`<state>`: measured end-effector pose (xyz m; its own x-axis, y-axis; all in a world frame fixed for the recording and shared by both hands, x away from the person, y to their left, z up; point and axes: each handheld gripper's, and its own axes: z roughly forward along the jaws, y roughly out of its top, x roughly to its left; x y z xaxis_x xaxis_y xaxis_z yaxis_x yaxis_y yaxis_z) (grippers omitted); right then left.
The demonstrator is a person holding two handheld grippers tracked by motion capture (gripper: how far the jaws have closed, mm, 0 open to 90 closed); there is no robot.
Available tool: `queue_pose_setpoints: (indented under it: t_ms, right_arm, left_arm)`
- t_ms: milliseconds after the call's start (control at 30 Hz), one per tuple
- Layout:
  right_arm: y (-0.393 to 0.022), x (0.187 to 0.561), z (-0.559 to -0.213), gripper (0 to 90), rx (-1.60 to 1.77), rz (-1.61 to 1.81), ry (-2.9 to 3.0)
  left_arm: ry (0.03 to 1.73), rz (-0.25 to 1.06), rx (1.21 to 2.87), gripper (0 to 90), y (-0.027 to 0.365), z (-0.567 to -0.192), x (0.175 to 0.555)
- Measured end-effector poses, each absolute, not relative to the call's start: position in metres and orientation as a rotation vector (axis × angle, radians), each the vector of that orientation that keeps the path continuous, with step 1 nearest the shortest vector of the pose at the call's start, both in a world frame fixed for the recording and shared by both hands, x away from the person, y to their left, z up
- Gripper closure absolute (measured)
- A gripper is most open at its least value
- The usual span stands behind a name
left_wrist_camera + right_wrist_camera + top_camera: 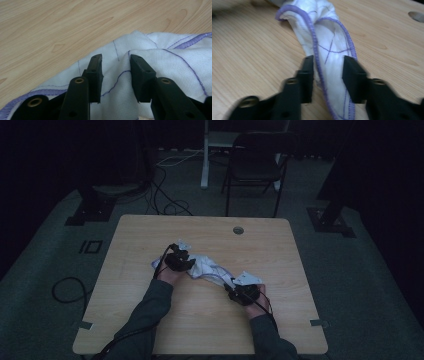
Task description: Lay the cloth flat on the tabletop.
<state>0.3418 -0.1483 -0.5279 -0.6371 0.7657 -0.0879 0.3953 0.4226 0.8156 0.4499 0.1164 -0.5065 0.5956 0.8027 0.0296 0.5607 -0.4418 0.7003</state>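
Observation:
A white cloth point(206, 268) with purple stitched edges lies bunched across the middle of the wooden table point(200, 320). My left gripper point(179, 260) is over the cloth's left end. In the left gripper view its jaws point(115, 58) stand apart over the cloth point(162, 62), the right jaw beside a raised fold, and nothing is pinched. My right gripper point(245, 292) is at the cloth's right end. In the right gripper view a twisted strip of cloth point(327, 32) runs between the jaws point(328, 60), which stand apart on either side of it and do not clamp it.
A round cable hole point(238, 230) sits near the table's far edge, also seen in the right gripper view point(417, 16). A dark folding chair point(255, 165) stands beyond the table. Cables point(67, 290) lie on the floor at the left.

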Motion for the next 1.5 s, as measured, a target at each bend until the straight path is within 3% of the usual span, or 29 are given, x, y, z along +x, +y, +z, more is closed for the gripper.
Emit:
queue_pose_setpoints:
  t_ms: [100, 400, 700, 767, 967, 1233, 1300, 1400, 1500]
  right_arm:
    - [-0.15, 0.349, -0.528, 87.4, 1.025, 1.064, 2.219]
    - [-0.163, 0.362, -0.531, 89.1, 1.167, 1.009, 2.187]
    - [-0.18, 0.368, -0.533, 89.0, 1.268, 0.981, 2.158]
    - [-0.182, 0.368, -0.532, 87.6, 1.272, 0.988, 2.159]
    - [-0.177, 0.357, -0.522, 65.4, 1.15, 1.098, 2.181]
    - [-0.156, 0.357, -0.513, 58.8, 1.011, 1.071, 2.205]
    - [-0.153, 0.359, -0.514, 60.7, 0.998, 1.066, 2.213]
    - [-0.151, 0.363, -0.516, 76.0, 0.996, 1.061, 2.227]
    - [-0.151, 0.366, -0.518, 83.9, 1.021, 1.036, 2.213]
  left_arm:
    - [1.047, 0.477, 2.155, 61.4, 0.117, -0.499, 0.444]
    - [0.983, 0.575, 2.164, 60.2, 0.127, -0.482, 0.426]
    - [1.063, 0.594, 2.246, 61.8, 0.138, -0.505, 0.438]
    - [1.063, 0.591, 2.244, 61.8, 0.138, -0.508, 0.436]
    - [1.061, 0.586, 2.261, 61.8, 0.135, -0.512, 0.438]
    - [1.08, 0.569, 2.265, 62.1, 0.137, -0.519, 0.437]
    - [1.063, 0.573, 2.251, 62.0, 0.136, -0.515, 0.434]
    - [1.018, 0.584, 2.234, 61.6, 0.132, -0.505, 0.424]
    - [0.952, 0.589, 2.224, 61.1, 0.125, -0.495, 0.41]
